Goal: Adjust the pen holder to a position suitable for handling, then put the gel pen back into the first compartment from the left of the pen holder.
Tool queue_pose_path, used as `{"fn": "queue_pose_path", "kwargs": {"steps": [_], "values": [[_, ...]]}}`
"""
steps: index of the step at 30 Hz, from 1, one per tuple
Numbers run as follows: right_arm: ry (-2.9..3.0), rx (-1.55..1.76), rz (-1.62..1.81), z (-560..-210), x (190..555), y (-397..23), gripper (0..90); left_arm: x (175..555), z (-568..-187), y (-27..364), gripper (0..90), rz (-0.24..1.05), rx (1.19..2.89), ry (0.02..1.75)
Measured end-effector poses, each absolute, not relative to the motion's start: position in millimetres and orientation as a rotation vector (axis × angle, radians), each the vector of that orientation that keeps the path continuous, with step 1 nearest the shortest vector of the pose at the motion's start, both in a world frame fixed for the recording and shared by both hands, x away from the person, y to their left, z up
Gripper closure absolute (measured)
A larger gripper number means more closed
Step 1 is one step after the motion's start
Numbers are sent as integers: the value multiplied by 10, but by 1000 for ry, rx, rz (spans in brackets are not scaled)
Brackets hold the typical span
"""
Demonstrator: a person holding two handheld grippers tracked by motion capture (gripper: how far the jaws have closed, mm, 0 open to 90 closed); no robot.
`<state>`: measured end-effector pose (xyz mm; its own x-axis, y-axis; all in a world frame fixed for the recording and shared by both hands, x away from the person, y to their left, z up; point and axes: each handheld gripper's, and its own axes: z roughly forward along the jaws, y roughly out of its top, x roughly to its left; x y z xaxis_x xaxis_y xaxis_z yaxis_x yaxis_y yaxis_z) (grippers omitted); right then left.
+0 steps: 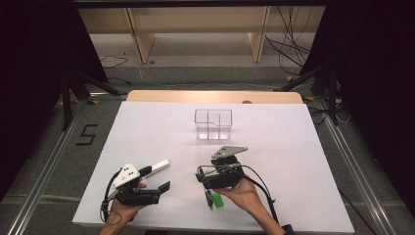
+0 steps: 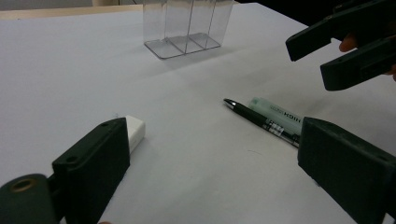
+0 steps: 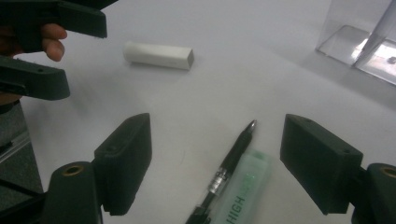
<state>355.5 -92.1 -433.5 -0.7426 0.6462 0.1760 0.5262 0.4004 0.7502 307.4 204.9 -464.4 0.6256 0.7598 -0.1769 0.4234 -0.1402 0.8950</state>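
A black pen (image 3: 231, 158) and a pale green highlighter (image 3: 243, 191) lie side by side on the white table, between the spread jaws of my right gripper (image 3: 219, 135), which is open and just above them. In the high view the pen (image 1: 209, 198) and highlighter (image 1: 218, 201) show near the front edge, under the right gripper (image 1: 209, 185). A white eraser stick (image 2: 135, 130) lies beside the left jaw of my open left gripper (image 2: 217, 140). In the high view the eraser (image 1: 159, 165) sits just beyond the left gripper (image 1: 156, 178).
A clear plastic organizer box (image 1: 213, 124) with several compartments stands upright past the table's middle, also seen as the box (image 2: 187, 28) ahead of the left gripper. The white table top (image 1: 274, 147) has open room around the box. Cables trail from both grippers.
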Motion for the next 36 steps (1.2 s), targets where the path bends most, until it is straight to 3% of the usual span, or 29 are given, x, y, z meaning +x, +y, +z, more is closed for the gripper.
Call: {"fn": "queue_pose_path", "kwargs": {"steps": [18,36], "values": [[2601,997,1182,-4450,3441,-750,281,3060,-4639,2059,90,395,1769,962],[2629,985,1054,-4659,3338,-627,422,3023,-4632,2079,90,407,1768,962]]}}
